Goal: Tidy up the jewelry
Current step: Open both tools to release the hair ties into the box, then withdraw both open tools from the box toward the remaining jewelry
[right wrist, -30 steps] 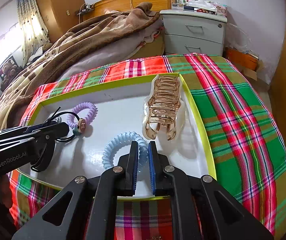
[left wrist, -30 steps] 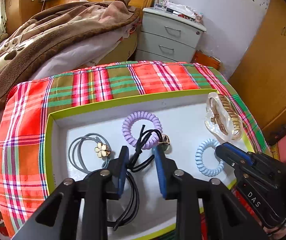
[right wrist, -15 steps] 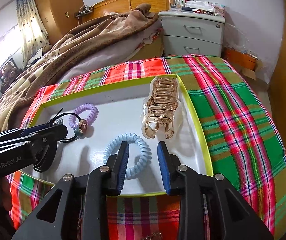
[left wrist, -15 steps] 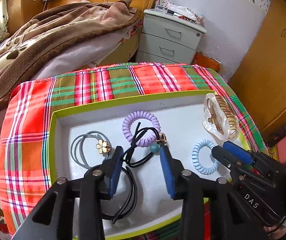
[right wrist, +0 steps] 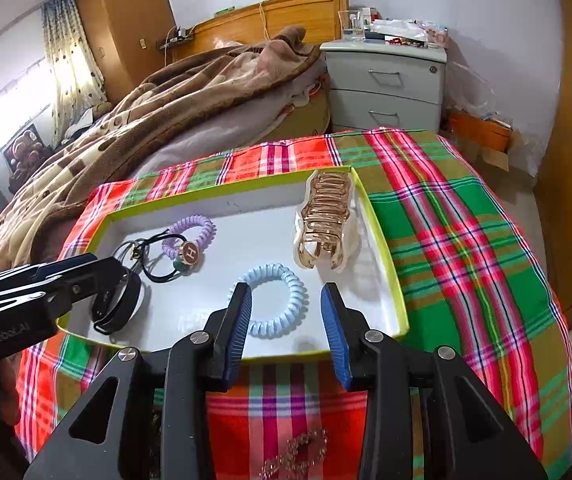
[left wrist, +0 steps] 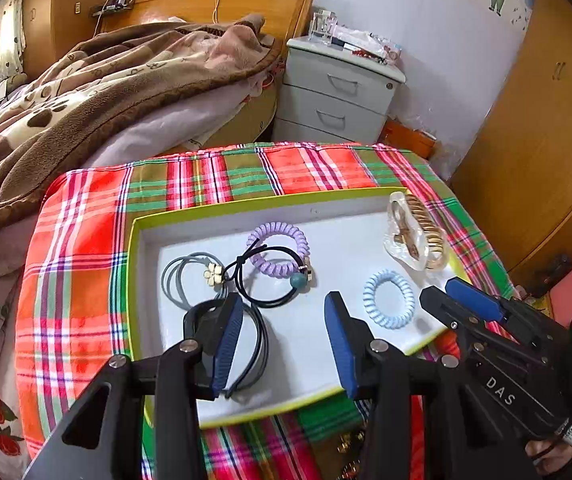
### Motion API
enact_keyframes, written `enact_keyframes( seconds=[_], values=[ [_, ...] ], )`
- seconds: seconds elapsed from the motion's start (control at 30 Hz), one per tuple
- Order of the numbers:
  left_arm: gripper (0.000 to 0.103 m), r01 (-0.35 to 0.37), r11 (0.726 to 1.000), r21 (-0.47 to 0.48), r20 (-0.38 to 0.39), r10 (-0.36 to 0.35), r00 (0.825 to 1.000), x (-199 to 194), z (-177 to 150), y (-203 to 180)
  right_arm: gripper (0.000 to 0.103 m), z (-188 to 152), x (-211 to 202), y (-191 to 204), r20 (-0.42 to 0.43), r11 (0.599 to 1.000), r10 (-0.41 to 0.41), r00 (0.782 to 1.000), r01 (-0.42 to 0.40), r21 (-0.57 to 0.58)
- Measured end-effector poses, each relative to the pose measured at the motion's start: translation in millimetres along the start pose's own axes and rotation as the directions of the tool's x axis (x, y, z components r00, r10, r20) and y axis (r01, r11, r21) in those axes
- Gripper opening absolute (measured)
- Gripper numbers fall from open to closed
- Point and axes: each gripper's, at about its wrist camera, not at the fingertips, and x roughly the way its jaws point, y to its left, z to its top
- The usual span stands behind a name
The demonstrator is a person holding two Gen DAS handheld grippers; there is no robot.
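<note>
Plaid cloth underlies tray; blue coil lies before gold clip.

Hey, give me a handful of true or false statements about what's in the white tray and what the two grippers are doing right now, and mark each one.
1. The light blue coil hair tie lies flat in the white tray. True.
2. The right gripper is clamped on the light blue coil hair tie. False: its jaws have just been opening, and the pads stand clear of it.
3. The gold claw clip sits by the tray's right wall in the right wrist view. True.
4. The purple coil hair tie is outside the tray on the plaid cloth. False: it lies inside the tray.
5. The left gripper holds the black hair tie. False: its jaws are open and hold nothing.
</note>
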Motion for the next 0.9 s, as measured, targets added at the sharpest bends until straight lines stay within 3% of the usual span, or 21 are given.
enact_keyframes(
  seconds=[0.6, 0.7, 0.9],
  values=[
    [0.044, 0.014, 0.997, -0.072, 0.069, -0.009, 0.998, -49.4, -41.5, 13.9, 0.038, -29.2, -38.8, -17.8, 0.047, 0.998, 0.043, 0.998, -0.045, 0.034],
    [0.044, 0.027, 0.997, -0.074, 0.078, -0.022, 0.997, -56.8, -53.0, 14.9, 0.047, -38.7, -44.3, -22.1, 0.048, 0.998, 0.059, 0.997, -0.060, 0.028],
    [0.044, 0.036, 0.993, -0.116, 0.070, -0.028, 0.997, -63.0, -73.4, 21.1, 0.048, -53.6, -43.3, -28.9, 0.017, 0.998, 0.046, 0.999, -0.047, 0.045]
  ],
)
